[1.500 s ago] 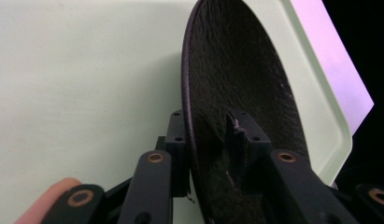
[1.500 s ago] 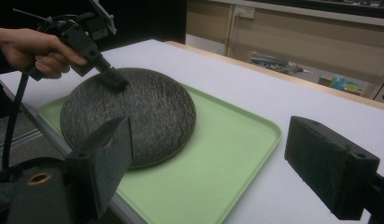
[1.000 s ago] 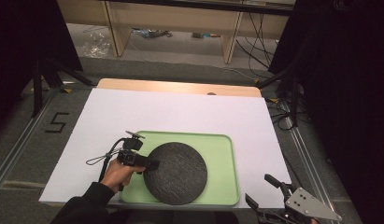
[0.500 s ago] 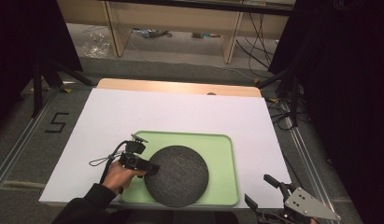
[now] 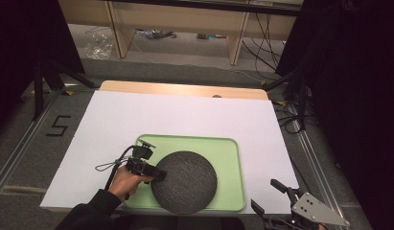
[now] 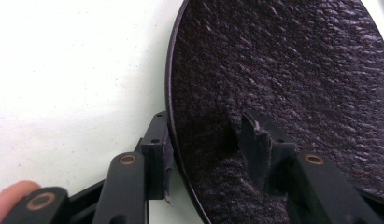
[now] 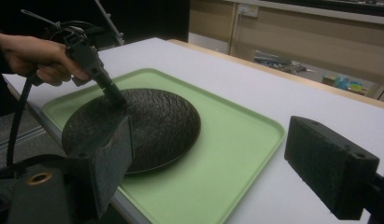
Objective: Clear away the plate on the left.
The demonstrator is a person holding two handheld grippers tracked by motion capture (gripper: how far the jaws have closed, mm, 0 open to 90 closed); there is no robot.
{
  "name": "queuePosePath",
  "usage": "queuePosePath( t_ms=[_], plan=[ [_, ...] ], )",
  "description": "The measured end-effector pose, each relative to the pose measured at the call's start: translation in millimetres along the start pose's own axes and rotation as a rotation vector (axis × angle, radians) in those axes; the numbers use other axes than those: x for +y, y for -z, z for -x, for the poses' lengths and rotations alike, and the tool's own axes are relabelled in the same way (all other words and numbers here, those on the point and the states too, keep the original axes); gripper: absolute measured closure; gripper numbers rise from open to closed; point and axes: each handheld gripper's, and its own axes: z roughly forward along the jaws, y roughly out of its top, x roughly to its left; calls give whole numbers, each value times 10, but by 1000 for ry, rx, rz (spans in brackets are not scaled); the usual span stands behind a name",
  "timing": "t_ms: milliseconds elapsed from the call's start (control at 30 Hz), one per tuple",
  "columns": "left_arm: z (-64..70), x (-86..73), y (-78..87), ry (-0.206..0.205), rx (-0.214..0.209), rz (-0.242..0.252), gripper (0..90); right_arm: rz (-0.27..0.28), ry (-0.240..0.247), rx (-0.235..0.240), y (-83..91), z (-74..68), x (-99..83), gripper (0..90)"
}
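Observation:
A round, dark, rough-textured plate (image 5: 185, 182) lies on a light green tray (image 5: 228, 158), and its near edge reaches over the tray's front rim. My left gripper (image 5: 155, 173) is shut on the plate's left rim. In the left gripper view one jaw sits under the plate (image 6: 283, 70) and the other on its top, with my left gripper (image 6: 206, 128) straddling the edge. My right gripper (image 5: 264, 193) hovers open off the table's front right corner. In the right gripper view my right gripper (image 7: 217, 158) faces the plate (image 7: 152, 116) and the tray (image 7: 236, 140) with nothing between its pads.
A white sheet (image 5: 185, 115) covers the table, with a wooden strip (image 5: 185, 89) along its far edge. Shelving and cables stand beyond the table. A floor mark "5" (image 5: 58, 125) lies to the left. Dark stands flank both sides.
The left gripper and the plate have shifted slightly toward the near edge of the tray. The right gripper has barely moved.

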Motion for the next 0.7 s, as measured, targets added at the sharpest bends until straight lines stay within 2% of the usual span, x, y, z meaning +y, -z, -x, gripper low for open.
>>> queuePosePath(
  t_ms=[233,400,567,633,700],
  plan=[
    [-4,-9,10,-20,18,2,556,0,0,0,2,0,-1,166],
    [-20,-7,20,-33,14,-8,545,1,0,0,2,0,-1,166],
    [-35,-19,67,-23,21,6,517,2,-1,1,2,1,-1,166],
    [-57,-26,97,-6,-2,22,510,2,0,1,2,1,-1,166],
    [-63,-34,135,6,1,38,496,1,0,1,2,1,-1,166]
  ],
)
